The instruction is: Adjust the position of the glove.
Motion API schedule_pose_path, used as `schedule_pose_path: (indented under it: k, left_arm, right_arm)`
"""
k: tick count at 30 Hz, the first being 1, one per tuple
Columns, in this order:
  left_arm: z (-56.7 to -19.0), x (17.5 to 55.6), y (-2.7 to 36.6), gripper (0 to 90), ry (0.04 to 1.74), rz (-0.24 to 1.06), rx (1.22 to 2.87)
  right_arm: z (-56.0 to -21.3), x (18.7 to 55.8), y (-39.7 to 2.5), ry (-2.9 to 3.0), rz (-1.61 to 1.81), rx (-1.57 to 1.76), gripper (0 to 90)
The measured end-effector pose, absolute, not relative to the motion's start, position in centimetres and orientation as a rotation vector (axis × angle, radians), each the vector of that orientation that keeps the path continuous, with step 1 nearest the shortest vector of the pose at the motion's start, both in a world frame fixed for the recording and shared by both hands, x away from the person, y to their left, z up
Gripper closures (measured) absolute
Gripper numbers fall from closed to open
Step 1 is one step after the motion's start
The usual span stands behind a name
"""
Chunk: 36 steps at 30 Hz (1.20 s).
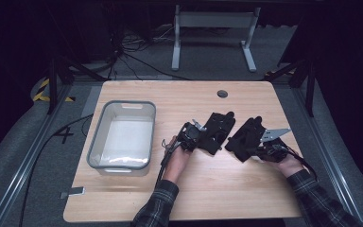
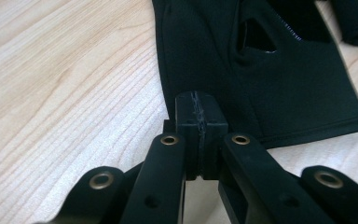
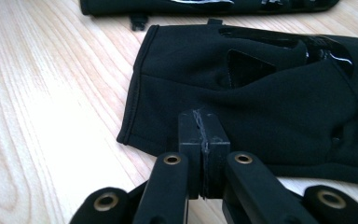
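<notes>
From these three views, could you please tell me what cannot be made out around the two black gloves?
- Left gripper: its shut jaws hide whether they pinch the left glove.
- Right gripper: likewise over the right glove.
- High view: glove details are too small; the bin contents are blurred.

Dark plaid flannel sleeves (image 1: 157,204) cover both forearms. Each matte black two-jaw gripper (image 2: 200,114) carries brass-ringed pivot holes (image 2: 169,139); a grey three-cornered plate (image 1: 274,134) tops the right one, and black cables (image 1: 164,163) trail behind.

Two black gloves (image 1: 217,132) (image 1: 248,138); black grippers (image 2: 199,119) (image 3: 202,130), brass-coloured rivets. Pale wood-grain table (image 1: 246,189). Clear grey-rimmed bin (image 1: 123,135). Dark plaid sleeves (image 1: 156,208).
</notes>
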<state>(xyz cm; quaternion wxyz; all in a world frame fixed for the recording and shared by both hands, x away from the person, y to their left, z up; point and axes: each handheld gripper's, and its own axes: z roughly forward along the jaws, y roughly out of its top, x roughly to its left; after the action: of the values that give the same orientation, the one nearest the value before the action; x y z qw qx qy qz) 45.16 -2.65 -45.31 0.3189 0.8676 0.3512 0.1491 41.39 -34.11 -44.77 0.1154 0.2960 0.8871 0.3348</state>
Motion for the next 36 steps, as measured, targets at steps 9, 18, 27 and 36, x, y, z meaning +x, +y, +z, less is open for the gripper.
schedule_pose_path:
  k: [9, 18, 27, 36]
  left_arm:
    - [-43.9, 43.0, -2.0, 60.7, 0.892, 0.288, 2.234]
    - [-44.2, 39.6, -2.2, 28.2, 0.791, 0.228, 2.296]
    - [-45.7, 37.4, -2.3, 15.4, 0.743, 0.236, 2.387]
    - [-46.3, 37.7, -1.8, 9.9, 0.732, 0.224, 2.398]
  right_arm:
    - [-44.0, 40.9, -33.2, 2.591, 1.089, 0.813, 90.0]
    - [-43.9, 41.8, -31.3, 2.583, 1.110, 0.792, 90.0]
    - [-45.2, 42.0, -30.9, 2.640, 1.034, 0.791, 90.0]
    - [-45.2, 40.2, -31.7, 2.689, 1.043, 0.761, 90.0]
